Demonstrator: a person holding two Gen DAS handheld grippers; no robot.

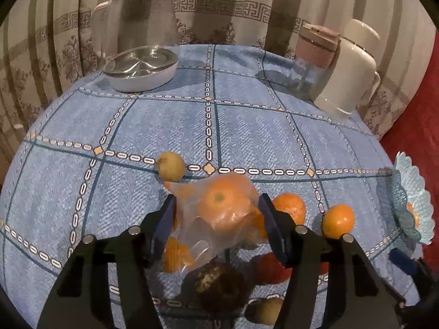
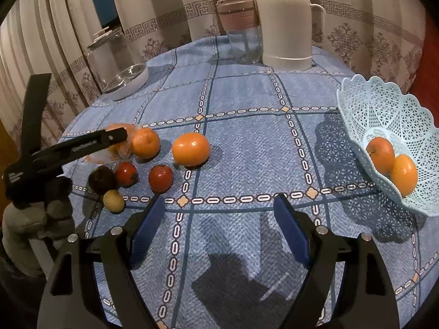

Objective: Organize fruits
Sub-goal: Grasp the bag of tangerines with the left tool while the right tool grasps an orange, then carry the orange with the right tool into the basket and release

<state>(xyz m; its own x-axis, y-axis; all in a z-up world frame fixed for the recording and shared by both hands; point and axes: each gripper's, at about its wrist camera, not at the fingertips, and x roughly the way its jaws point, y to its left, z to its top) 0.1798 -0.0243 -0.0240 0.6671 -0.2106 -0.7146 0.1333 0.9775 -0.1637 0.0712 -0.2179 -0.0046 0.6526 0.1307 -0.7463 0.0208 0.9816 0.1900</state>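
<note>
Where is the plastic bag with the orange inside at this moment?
In the left wrist view, the plastic bag lies on the tablecloth between the open left tongs, just below the small yellow fruit.

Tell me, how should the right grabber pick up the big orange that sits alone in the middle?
Probably around the widest middle of the big orange, coming down from above. It is round and smooth, so the fingers should press on opposite sides or it may roll away. Bare cloth lies on both sides of it, and the right gripper is open and holds nothing.
</note>
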